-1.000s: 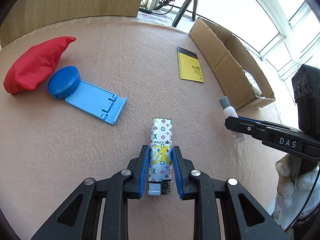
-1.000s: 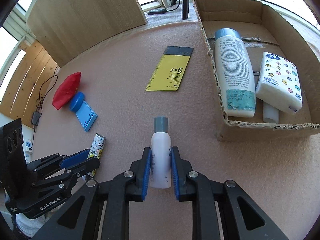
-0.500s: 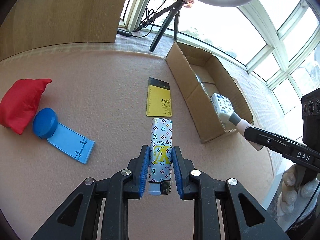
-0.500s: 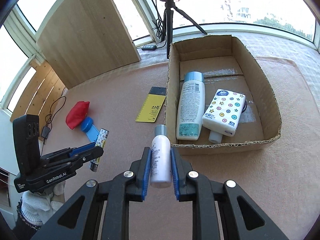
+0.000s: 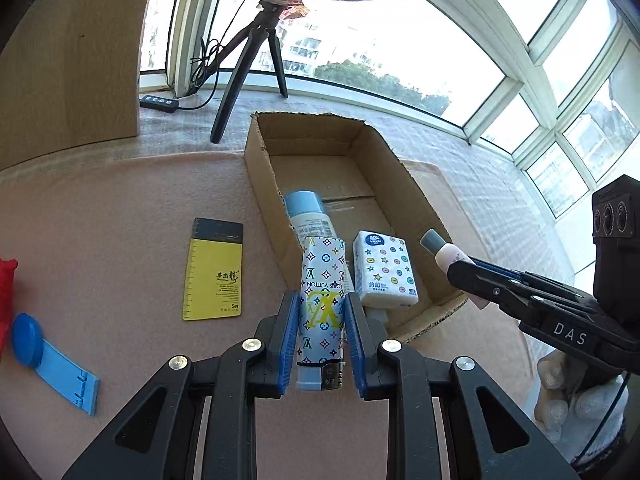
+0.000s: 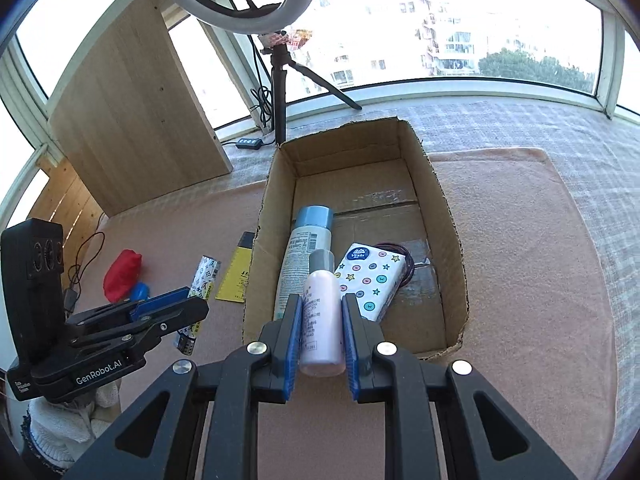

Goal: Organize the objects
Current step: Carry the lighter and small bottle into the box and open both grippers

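Left gripper (image 5: 321,308) clamps lighter (image 5: 322,304), right gripper (image 6: 320,322) bottle (image 6: 321,320)

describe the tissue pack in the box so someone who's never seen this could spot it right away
Find the open brown cardboard box on the pink felt mat. Inside, at its near end, a small white soft-plastic tissue pack lies beside a long white bottle with a light blue cap. It alone is flat, rectangular and printed with little coloured circles and stars.

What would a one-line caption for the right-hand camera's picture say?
Right gripper holds a small pink bottle above the near edge of a cardboard box already holding a tissue pack.
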The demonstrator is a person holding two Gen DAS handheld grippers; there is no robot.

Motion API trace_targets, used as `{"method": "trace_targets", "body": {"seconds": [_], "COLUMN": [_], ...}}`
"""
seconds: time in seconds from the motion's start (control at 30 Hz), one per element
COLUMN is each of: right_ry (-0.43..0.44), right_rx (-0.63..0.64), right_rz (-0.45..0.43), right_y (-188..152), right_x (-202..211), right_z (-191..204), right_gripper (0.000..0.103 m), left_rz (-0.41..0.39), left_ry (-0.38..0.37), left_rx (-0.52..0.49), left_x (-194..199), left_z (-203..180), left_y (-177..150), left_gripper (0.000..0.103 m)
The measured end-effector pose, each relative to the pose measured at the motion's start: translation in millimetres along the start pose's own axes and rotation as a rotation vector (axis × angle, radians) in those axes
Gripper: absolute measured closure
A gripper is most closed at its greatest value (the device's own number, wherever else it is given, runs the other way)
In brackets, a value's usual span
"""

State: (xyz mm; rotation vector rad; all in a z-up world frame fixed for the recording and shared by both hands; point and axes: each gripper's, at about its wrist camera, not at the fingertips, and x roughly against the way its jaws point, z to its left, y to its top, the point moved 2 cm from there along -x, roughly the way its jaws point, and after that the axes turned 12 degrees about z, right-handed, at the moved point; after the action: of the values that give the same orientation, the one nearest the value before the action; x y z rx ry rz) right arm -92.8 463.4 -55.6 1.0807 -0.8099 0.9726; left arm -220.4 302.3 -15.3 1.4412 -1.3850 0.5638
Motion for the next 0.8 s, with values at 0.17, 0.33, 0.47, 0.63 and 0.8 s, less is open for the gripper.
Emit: {"method": "trace_targets", "body": {"seconds": [0.17, 0.33, 0.47, 0.63, 0.8], "right_ry": [-0.016, -0.016, -0.023, -0.033, -0.019], "right_rx": [-0.019, -0.022, -0.011, -0.012, -0.024], "right_rz": [0.006, 0.013, 0.017, 0.014, 0.0], "right_y": [4.8, 7.0, 10.1, 9.5, 7.7], "right_x": [-5.7, -10.2, -12.6, -13.1, -9.2], "right_z": [-16.4, -23.5, -23.6, -22.4, -20.0], "right_gripper": [0.085, 0.085, 0.085, 0.053, 0.048], "left_rz": [0.007, 0.018, 0.016, 0.015, 0.006], "left_ry": [-0.005, -0.003, 0.007, -0.006, 0.0], "left_rx": [-0.009, -0.028, -0.021, -0.011, -0.013], "left_x": [-15.8, -25.9, -27.7, -24.8, -15.5], "left_z": [-19.6, -31.4, -33.1, -26.4, -20.0], "left_y": [17.1, 25.1, 28.3, 27.2, 23.5], "left_gripper": [0.078, 0.078, 0.078, 0.062, 0.062]}}
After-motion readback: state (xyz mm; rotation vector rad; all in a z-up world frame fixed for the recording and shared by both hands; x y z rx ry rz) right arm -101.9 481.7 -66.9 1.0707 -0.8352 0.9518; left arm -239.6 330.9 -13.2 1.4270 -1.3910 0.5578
